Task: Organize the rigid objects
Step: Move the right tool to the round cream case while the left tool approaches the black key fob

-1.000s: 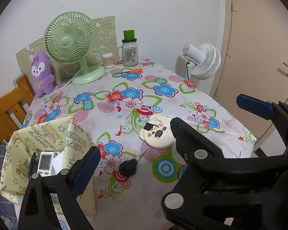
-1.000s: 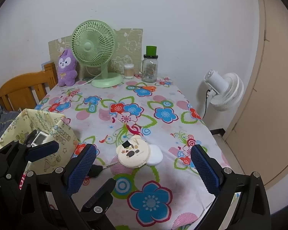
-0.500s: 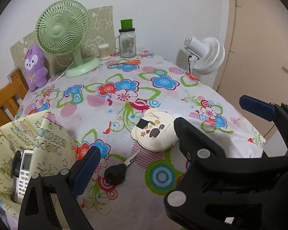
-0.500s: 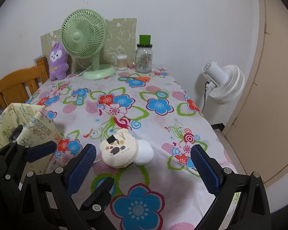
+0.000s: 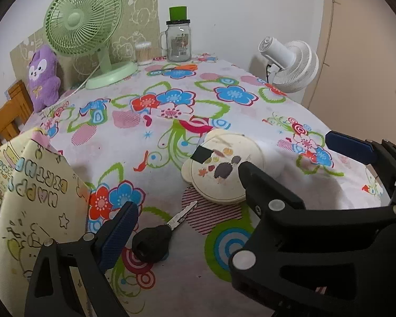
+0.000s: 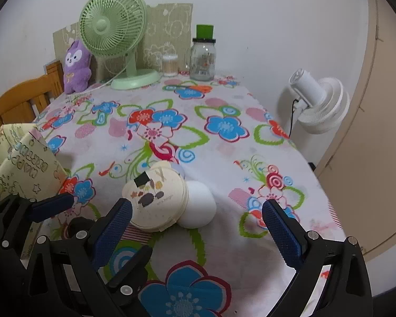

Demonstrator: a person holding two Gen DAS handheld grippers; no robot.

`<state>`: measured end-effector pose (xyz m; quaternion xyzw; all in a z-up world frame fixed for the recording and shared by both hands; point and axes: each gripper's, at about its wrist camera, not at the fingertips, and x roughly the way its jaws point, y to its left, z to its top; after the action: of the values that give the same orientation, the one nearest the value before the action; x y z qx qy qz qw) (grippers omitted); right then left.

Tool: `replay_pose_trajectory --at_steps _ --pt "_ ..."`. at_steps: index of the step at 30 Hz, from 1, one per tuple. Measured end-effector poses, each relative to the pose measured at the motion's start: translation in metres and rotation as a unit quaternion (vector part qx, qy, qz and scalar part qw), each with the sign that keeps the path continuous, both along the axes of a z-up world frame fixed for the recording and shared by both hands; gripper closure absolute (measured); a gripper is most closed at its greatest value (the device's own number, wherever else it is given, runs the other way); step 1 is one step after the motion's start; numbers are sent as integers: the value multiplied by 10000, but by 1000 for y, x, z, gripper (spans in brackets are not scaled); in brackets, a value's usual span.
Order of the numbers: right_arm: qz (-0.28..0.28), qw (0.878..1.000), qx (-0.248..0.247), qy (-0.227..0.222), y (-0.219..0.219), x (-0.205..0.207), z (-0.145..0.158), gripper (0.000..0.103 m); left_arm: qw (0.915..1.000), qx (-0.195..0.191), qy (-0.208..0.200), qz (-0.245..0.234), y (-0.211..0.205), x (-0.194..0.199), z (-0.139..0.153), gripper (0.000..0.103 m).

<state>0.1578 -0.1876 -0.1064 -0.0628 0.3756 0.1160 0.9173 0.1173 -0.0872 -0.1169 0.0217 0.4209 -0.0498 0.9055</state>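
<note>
With the left hand-held gripper [image 5: 229, 179] and right hand-held gripper [image 6: 198, 222] both spread apart and empty, the flat key [image 5: 161, 233] just ahead of the left's lower finger could skid on the worktop [image 5: 171, 132] cloth, or snag it, under a shallow pinch.

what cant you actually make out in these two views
- Key: in the right wrist view, mostly hidden behind the left gripper.
- Yellow bag: contents unseen in both views; its own wall blocks them.
- Jar: label too small to read.
- Round case: near edge covered by the right gripper's finger.
</note>
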Motion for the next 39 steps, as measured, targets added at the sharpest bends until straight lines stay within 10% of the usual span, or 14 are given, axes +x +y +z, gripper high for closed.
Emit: replay_pose_trajectory --at_steps 26,39 --pt "357 9992 -101 145 15 18 -31 3 9998 9 101 190 14 5 -22 6" --pt "435 9988 -191 101 20 19 -26 3 9999 -80 96 -113 6 -1 -15 76"
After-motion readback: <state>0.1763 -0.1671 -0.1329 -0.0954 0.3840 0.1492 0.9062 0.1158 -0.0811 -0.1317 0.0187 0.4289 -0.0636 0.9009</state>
